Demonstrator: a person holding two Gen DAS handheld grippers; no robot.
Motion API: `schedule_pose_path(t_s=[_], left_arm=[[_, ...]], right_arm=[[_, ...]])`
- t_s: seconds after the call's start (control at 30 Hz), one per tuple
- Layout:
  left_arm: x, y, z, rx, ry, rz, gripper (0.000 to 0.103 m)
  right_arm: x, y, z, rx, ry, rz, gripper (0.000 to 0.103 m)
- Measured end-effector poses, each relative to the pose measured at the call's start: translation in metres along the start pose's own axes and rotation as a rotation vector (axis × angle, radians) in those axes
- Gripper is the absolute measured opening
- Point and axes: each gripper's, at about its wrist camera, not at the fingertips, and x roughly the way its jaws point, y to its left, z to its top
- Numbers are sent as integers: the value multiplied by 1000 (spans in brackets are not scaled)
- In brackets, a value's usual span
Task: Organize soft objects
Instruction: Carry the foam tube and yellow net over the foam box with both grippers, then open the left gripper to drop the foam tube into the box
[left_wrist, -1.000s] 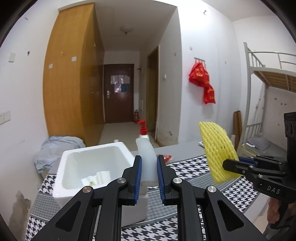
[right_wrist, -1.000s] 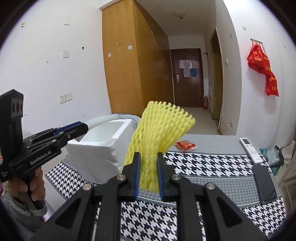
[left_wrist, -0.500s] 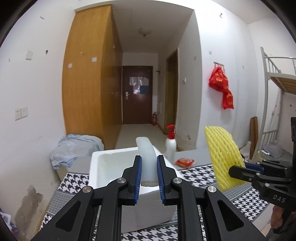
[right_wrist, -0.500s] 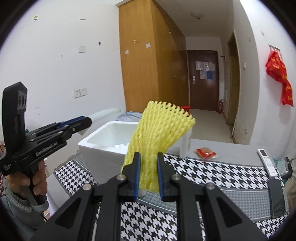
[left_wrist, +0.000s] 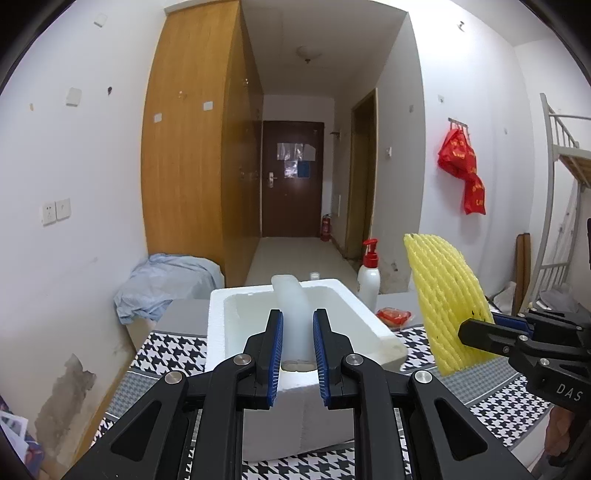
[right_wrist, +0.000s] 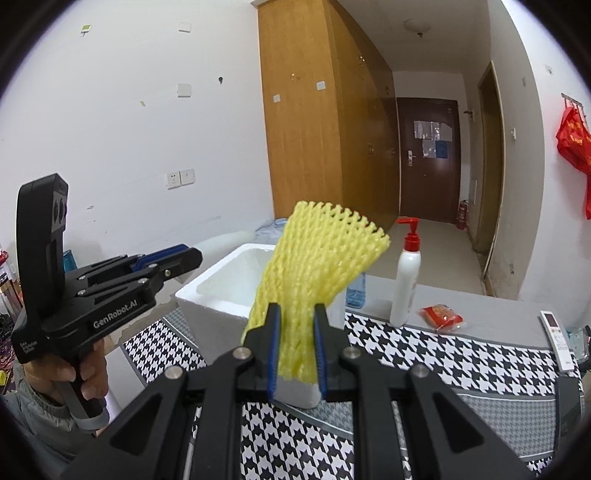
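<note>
**Soft items in transit to the foam box: both held, neither deposited**

Item 1. White foam tube (left_wrist: 291, 314). Clamped between the blue pads of the left gripper (left_wrist: 297, 349), fingers narrowed onto it. It rises from the grip and arches forward over the open white foam box (left_wrist: 373, 325), its far end above the box cavity. Not yet released.

Item 2. Yellow foam net sleeve (right_wrist: 314, 280). Pinched at its lower end by the right gripper (right_wrist: 297, 350), fingers narrowed onto it; the free end fans upward. In the left wrist view the sleeve (left_wrist: 443, 295) sits to the right of the box and apart from it, over the houndstooth worktop (right_wrist: 443, 362).

Container. The box stands on the worktop, open at the top. Its interior is mostly hidden behind the tube, so contents cannot be told.

Other stock, untouched: pump bottle (right_wrist: 404, 284) with red top, red packet (right_wrist: 441, 315), remote control (right_wrist: 557, 332).

Progress, judged: mid-task. Both pieces are lifted and carried; dropping each into the box remains. The tube looks nearer to placement than the sleeve.
</note>
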Motion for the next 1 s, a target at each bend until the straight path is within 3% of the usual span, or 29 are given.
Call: schedule_pose_path(t_s=[0.7,0.8,0.87,0.93,1.0], left_arm=[[56,11,-3,1,72,-4,20],[59,11,-4,10,83,-2,29],[56,13,-4,4,73,-2,58],[50,17,-2,-14,51,-6,80],[44,23,-1,-32,25,9,94]], right_arm=[[35,-9,5,17,48,-30,20],[38,-10,5,20,52,-39,20],[39,-10,6,19,55,-43,20],[40,-8,7,19,59,-48,20],[40,-7,8,19,61,-53,20]])
